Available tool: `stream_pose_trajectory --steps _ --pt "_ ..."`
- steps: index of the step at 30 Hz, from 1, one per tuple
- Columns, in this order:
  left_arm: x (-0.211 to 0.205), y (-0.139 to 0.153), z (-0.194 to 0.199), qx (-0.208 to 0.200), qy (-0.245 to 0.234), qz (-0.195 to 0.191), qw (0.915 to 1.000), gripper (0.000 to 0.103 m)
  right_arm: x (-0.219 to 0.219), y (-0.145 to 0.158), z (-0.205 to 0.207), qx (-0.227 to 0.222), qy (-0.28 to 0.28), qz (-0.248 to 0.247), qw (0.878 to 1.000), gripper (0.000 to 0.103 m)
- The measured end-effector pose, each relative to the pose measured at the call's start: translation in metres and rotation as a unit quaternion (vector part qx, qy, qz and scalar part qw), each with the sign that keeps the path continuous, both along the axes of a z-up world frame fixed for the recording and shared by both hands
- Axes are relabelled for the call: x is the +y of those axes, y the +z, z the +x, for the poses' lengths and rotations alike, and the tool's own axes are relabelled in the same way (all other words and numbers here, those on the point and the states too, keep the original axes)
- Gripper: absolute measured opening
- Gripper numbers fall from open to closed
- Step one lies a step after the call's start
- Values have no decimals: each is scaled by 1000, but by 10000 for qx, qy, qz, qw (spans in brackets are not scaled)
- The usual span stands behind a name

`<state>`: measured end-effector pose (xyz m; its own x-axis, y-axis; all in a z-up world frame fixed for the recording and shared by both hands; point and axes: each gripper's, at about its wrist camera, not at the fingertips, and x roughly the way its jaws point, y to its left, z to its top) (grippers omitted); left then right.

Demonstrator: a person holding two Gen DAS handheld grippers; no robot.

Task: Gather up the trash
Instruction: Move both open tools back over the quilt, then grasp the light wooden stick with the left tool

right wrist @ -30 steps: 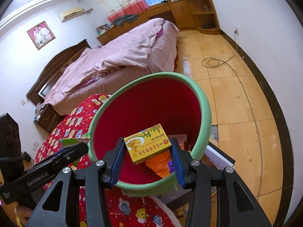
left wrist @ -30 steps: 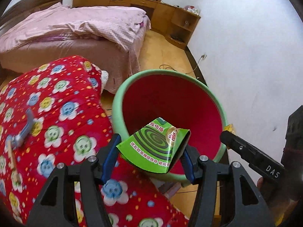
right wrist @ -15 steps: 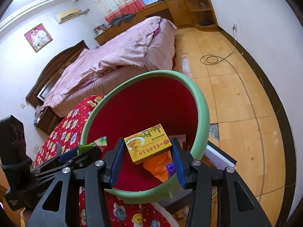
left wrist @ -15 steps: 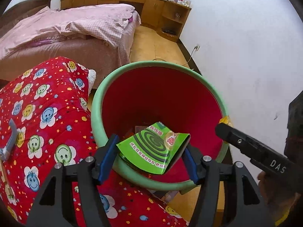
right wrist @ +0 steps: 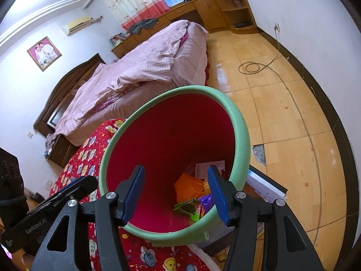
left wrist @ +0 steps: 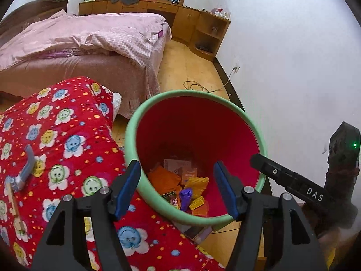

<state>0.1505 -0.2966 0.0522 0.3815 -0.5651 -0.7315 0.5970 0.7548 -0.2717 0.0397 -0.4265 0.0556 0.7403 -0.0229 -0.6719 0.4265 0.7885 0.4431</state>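
Hovering over the red bin (left wrist: 198,122) with its green rim, both tools pointed into its mouth. Trash (left wrist: 187,187) lay heaped at the bottom, probably wrappers and small boxes. Left hand-held gripper (left wrist: 177,188) stood parted, empty; right hand-held gripper (right wrist: 176,194) was opening, nothing between its pads. Drop step judged complete; next move needs another piece located.

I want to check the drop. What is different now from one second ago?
Both claws let go. The left claw released the green box and the right claw, whose jaws are opening, released the yellow box; nothing is between either pair now. Both boxes fell into the bin, among the trash there. The bin and red quilt stayed put.
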Motion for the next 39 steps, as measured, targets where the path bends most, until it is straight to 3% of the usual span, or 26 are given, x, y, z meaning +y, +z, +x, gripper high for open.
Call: stream_pose_trajectory --steps 11,23,32,39 --pt "56 13 -4 -443 608 455 9961 67 18 7 -11 21 66 -120 9999 59" --pt "140 -3 11 -296 1643 823 9825 67 39 11 -19 46 253 -235 9994 59" --pt "183 -22 28 -281 2275 1183 9662 54 47 3 -11 199 346 -251 9989 59" --pt "200 -49 43 101 2472 1120 9624 36 52 3 -6 281 424 -334 9981 59"
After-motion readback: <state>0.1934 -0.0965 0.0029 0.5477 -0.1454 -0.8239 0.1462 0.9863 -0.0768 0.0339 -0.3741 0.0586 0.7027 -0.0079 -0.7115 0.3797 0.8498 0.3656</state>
